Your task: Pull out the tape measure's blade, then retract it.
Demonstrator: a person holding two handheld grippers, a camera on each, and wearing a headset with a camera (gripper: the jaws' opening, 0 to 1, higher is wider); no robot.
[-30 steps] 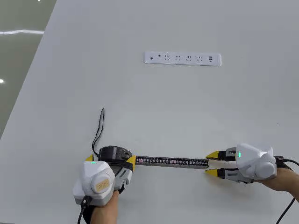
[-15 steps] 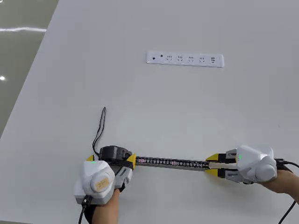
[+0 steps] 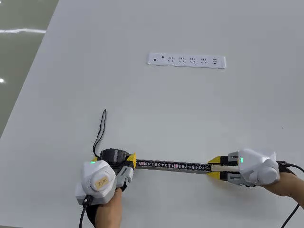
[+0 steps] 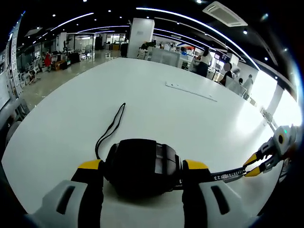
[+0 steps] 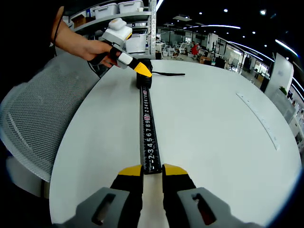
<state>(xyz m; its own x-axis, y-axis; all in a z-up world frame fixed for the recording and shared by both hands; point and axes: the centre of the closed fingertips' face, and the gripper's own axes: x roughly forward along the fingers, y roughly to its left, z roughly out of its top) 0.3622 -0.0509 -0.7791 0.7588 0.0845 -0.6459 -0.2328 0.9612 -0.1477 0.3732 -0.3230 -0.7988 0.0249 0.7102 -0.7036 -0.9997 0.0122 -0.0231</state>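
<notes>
While my left tool [image 4: 142, 165] clamps the rounded black tape measure [image 3: 113, 155], my right tool [image 3: 214, 167] pinches its flat numbered blade [image 5: 147, 128] above the smooth white counter [image 3: 142, 104].

This looks like a big open-plan office or lab hall: a long white table [image 3: 142, 104] with a power strip [image 3: 186, 60], light strips [image 4: 180, 16] on a dark ceiling, and people [image 4: 205, 61] at distant desks. Shelves [image 5: 121, 16] of what may be storage bins stand behind a mesh chair [image 5: 42, 109].

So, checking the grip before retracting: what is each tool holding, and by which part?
Left tool clamps the tape measure's case by its sides; right tool pinches the blade at its free end.
</notes>
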